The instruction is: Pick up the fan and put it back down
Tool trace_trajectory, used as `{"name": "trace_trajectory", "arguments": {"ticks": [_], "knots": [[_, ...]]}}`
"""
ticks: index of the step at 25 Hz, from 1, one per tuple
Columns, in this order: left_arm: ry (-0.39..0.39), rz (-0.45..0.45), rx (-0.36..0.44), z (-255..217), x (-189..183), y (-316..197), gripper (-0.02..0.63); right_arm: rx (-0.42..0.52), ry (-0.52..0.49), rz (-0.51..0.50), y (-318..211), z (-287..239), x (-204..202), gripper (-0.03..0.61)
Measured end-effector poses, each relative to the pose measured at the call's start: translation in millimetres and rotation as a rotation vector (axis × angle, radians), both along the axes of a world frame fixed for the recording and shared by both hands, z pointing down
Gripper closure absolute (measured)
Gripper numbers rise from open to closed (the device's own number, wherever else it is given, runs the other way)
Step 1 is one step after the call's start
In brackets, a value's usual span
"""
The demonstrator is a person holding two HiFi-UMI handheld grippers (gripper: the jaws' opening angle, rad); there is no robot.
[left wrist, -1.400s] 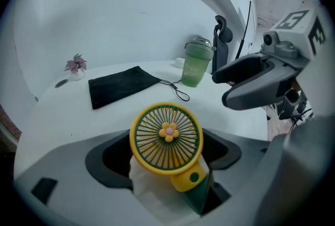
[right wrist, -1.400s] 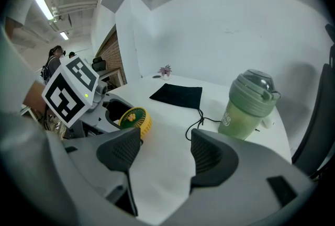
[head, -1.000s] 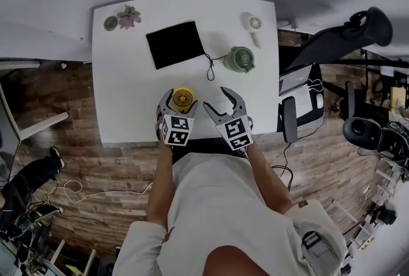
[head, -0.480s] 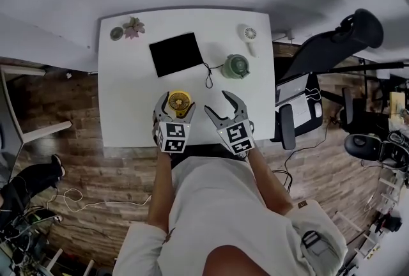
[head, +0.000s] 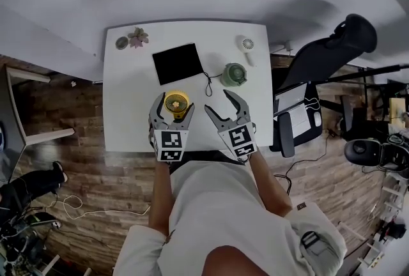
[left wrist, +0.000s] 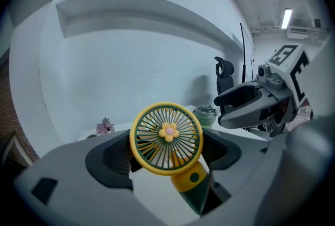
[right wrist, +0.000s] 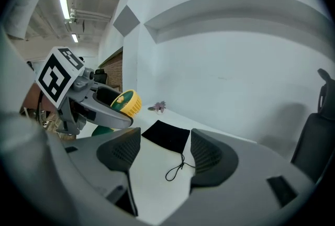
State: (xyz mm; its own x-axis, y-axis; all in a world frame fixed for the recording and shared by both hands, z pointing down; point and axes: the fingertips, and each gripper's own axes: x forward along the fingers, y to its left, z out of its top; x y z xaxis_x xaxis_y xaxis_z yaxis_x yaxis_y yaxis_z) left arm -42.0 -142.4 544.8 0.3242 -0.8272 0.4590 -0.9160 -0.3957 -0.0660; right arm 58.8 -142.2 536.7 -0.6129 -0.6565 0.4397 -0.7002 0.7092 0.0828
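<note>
table (head: 128, 121): white; the fan sits over its front half, likely lifted, so the set-down spot is directly below.
left gripper (head: 172, 103): jaws clamped on the sides of the fan head, which holds it upright, grille facing back.
right gripper (head: 219, 102): jaws apart, nothing between them; idle alongside, out of the way.
fan (left wrist: 166, 138): small handheld; yellow ring, green grille, flower hub, yellow-green handle pointing down.

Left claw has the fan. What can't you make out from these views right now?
- Base of the fan: left gripper view, hidden behind the left claw body, so whether it touches the table cannot be told.
- A white item at the table's far edge: head view, too small to identify.
- The green pot: left gripper view, partly hidden by the fan.
</note>
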Motion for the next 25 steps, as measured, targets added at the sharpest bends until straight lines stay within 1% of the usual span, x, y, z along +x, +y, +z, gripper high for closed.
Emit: {"name": "trace_trajectory", "arguments": {"ticks": [7, 25], "knots": [[0.013, -0.014, 0.111, -53.1, -5.9, -3.6, 0.224, 0.079, -0.028, -0.005, -9.3, -38.9, 0.1, 0.276], [0.036, -0.022, 0.335, -156.5, -5.7, -0.6, 0.224, 0.265, -0.127, -0.001, -10.0, -137.9, 2.1, 0.282]]}}
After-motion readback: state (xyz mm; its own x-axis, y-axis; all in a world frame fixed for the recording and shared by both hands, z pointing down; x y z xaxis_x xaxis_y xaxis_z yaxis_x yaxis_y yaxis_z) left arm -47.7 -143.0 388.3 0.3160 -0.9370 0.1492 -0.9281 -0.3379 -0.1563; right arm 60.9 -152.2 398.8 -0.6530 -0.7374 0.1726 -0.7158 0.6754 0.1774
